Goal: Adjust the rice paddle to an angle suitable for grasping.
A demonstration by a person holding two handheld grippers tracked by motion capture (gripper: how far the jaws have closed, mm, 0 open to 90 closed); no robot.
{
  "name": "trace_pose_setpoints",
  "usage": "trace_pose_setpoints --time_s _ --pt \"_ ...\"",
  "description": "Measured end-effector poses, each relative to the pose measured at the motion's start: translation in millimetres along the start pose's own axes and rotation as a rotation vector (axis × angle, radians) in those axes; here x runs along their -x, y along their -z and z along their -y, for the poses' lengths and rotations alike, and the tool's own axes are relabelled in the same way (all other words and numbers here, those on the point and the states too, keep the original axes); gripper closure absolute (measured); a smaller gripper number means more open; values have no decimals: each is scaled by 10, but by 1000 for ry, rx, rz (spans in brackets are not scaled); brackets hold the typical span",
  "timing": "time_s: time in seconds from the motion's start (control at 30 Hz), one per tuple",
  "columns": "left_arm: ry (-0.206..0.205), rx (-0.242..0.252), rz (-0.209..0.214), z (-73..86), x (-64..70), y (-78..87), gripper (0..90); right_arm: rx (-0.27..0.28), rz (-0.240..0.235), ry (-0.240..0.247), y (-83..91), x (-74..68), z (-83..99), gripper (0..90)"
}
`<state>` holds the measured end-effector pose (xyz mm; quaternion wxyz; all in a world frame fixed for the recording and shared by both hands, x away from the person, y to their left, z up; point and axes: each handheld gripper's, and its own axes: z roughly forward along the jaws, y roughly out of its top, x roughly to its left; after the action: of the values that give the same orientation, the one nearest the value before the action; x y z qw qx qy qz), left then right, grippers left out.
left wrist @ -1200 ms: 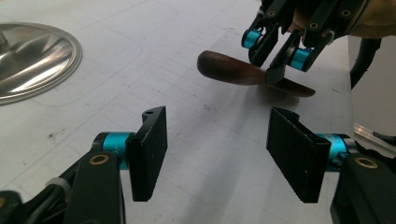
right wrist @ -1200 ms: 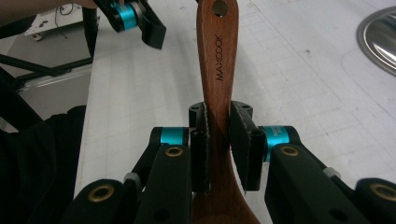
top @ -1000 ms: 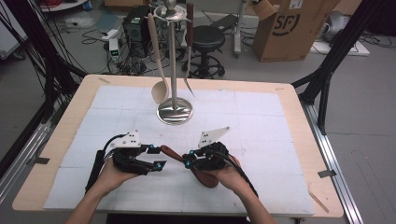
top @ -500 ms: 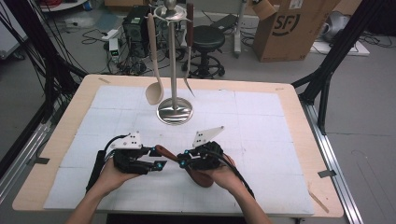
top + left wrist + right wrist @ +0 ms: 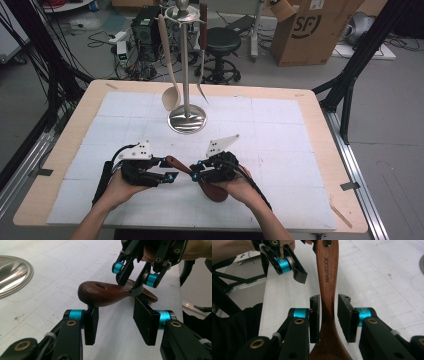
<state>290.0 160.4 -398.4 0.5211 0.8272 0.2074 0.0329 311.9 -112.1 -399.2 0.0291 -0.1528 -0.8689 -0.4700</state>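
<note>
Beyond the grippers, grey floor (image 5: 385, 150) spreads, cables (image 5: 75, 30) tangled, a black stool (image 5: 223, 40), cardboard box (image 5: 315, 30) far right.

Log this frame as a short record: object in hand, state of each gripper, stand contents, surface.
object: dark wooden spoon, handle end with hanging hole toward the left gripper
right gripper: fingers either side of the spoon's neck, one touching, a small gap at the other
left gripper: open, handle end just ahead of its fingers
stand: metal, holds a pale spoon and a dark-handled utensil
surface: white gridded mat on wooden table
</note>
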Motion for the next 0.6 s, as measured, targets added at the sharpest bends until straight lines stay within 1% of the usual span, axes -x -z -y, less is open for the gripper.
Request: trace_pose_setpoints --time_s 0.03,0.07,0.13,0.33,0.4,0.43,0.5,0.53,0.57,0.6 --pt "1 2 3 -1 2 0 561 -5 -6 1 -5 10 1 697" --pt "0 1 0 -3 4 1 560 -8 -12 -13 -12 10 0 689" --pt "0 2 0 -4 5 0 560 -14 -24 -17 -33 23 -2 677" --pt "-6 4 6 -12 12 8 560 -32 -54 -39 -100 49 -20 678" --pt "-10 5 9 -16 15 10 560 -30 -66 -51 -115 59 -26 694" --pt "-11 5 10 -18 16 11 560 -36 -73 -50 -116 62 -32 708" --pt "-13 5 13 -19 16 14 560 -24 -74 -51 -117 68 -39 740" --pt "-13 5 13 -19 15 14 561 -25 -78 -54 -115 69 -40 741" --pt "-12 5 13 -19 15 14 560 -22 -85 -67 -117 65 -42 743" --pt "-12 7 14 -19 15 15 560 -22 -83 -65 -114 69 -39 745"
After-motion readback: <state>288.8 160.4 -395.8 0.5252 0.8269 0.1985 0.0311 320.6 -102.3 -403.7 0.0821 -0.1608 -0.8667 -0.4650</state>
